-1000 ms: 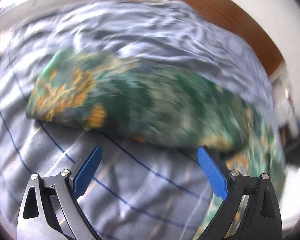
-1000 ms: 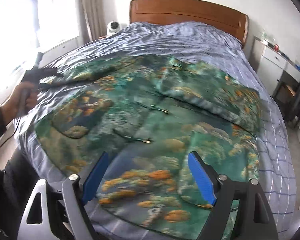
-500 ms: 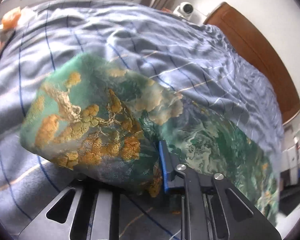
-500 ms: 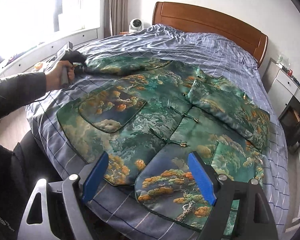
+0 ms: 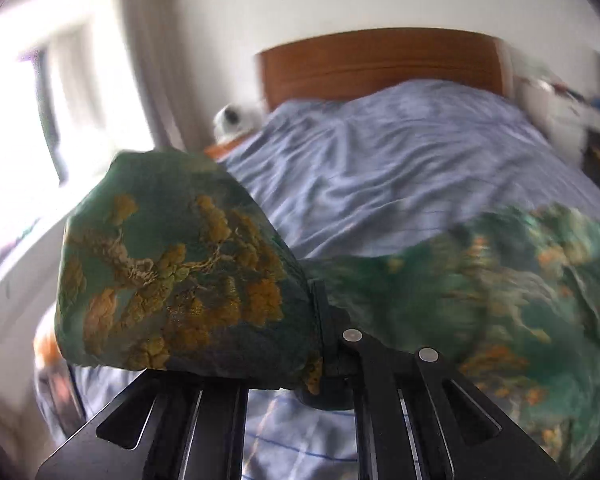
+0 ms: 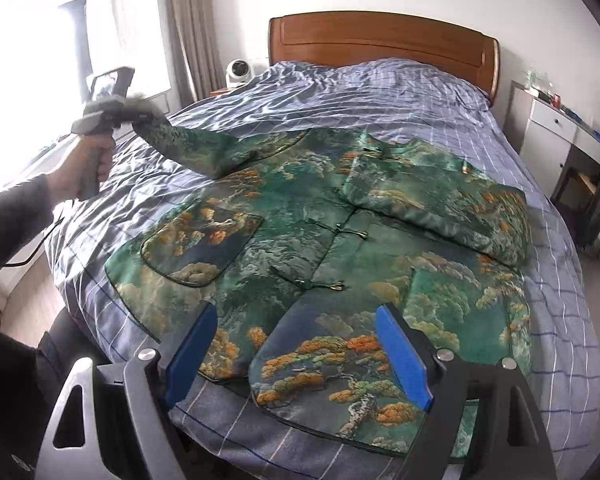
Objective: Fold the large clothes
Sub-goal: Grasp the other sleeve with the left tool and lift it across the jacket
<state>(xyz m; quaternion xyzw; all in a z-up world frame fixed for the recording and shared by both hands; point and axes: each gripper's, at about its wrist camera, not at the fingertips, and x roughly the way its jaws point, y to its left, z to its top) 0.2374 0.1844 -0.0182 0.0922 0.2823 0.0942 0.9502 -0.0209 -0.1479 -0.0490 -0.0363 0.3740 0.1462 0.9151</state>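
Observation:
A large green jacket (image 6: 340, 240) with orange and gold tree patterns lies front-up on the bed (image 6: 380, 92). Its right sleeve (image 6: 440, 200) is folded across the chest. My left gripper (image 5: 320, 344) is shut on the cuff of the left sleeve (image 5: 172, 280) and holds it lifted above the bed's left side; the sleeve also shows in the right wrist view (image 6: 192, 144), with the left gripper (image 6: 136, 114) at its end. My right gripper (image 6: 296, 360) is open and empty, hovering above the jacket's bottom hem.
The bed has a blue checked cover and a wooden headboard (image 6: 380, 36). A white fan (image 6: 238, 70) stands beside the headboard. A white nightstand (image 6: 556, 128) is at the right. A window (image 6: 40, 60) and ledge run along the left.
My left gripper closed on the left sleeve's cuff and lifted it off the bed. My right gripper stayed open and drew back a little toward the bed's foot.

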